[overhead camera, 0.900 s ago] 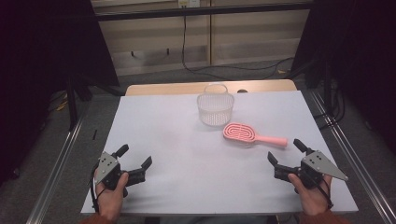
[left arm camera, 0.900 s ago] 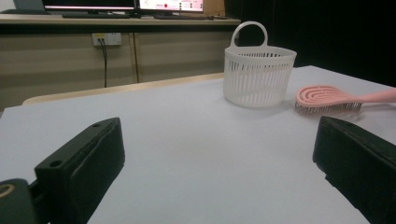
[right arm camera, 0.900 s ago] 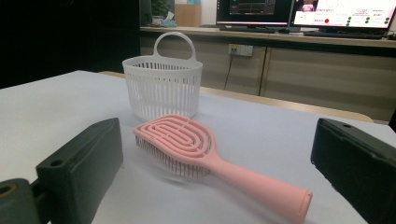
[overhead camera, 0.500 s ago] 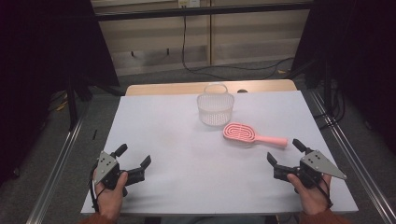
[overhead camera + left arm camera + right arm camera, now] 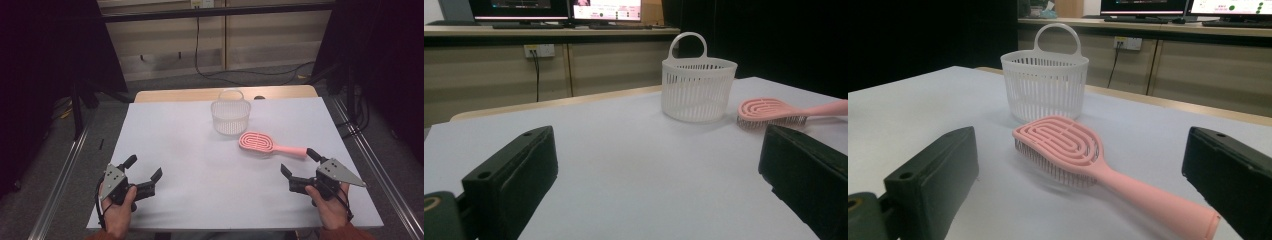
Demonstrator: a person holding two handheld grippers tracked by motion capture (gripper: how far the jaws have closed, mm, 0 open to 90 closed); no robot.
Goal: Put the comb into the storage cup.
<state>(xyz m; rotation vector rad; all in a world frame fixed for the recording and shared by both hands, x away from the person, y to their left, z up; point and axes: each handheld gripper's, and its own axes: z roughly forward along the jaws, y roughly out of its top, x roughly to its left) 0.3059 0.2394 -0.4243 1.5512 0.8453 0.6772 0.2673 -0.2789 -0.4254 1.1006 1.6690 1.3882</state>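
- Left gripper [image 5: 144,168]: held low at the near left of the table [image 5: 175,145], jaws spread wide, nothing between them.
- Right gripper [image 5: 298,161]: near right, jaws wide apart and empty, aimed toward the pink hairbrush [image 5: 265,143].
- Hairbrush lies bristles down just beside the white basket [image 5: 230,116].

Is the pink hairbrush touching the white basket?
Apart. The high view shows bare table between the pink hairbrush and the white basket; the right gripper view shows it too.

Left gripper [image 5: 145,169] held low near the table's [image 5: 200,200] front left corner, right gripper [image 5: 298,161] near its front right corner, both with jaws spread wide, empty.
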